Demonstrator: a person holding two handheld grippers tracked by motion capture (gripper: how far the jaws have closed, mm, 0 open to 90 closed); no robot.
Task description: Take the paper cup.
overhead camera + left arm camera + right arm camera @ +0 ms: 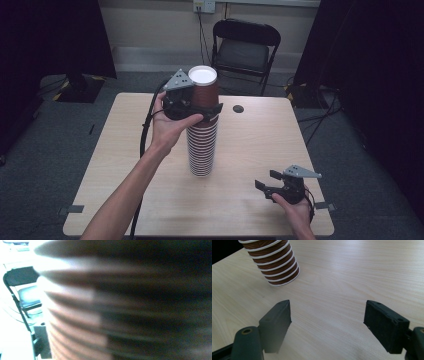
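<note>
We have the left gripper (210, 107) clamped on the top cup (205, 90) of the tall cup stack (202, 145) standing mid-table (125, 165) — the cup looks partly raised, not yet free. Our right gripper (264, 181) waits near the table's front right edge, jaws apart, holding nothing — many cups remain.

The cup stack (130, 305) is blurred in the left gripper view.

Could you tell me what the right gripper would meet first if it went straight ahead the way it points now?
Probably nothing soon: the right gripper, jaws open, points across bare table. The cup stack stands off to one side of that line, though depth is hard to judge.
</note>
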